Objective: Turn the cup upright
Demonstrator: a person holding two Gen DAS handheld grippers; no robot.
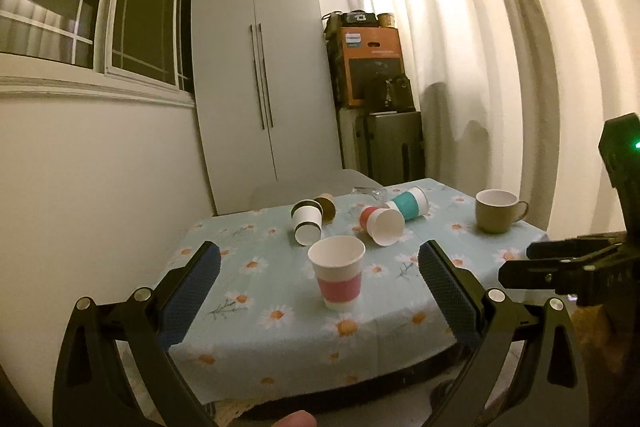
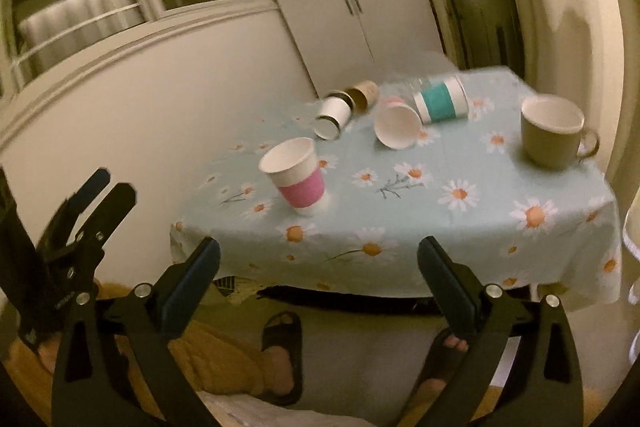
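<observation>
Clear glass item (image 1: 366,191) behind tipped cups (image 1: 382,225) blurred, unidentifiable.

Left gripper (image 1: 319,273) — matte black frame, two angled fingers faced with dark blue dimpled pads (image 1: 192,293), round silver pivot screws on linkages. Right gripper (image 2: 319,267) — same black build, blue pads (image 2: 448,289), silver screws; housing seen from left wrist view carries small green light. Person wears black open-toe sandals (image 2: 282,343) and mustard-yellow textured garment (image 2: 216,363).
</observation>
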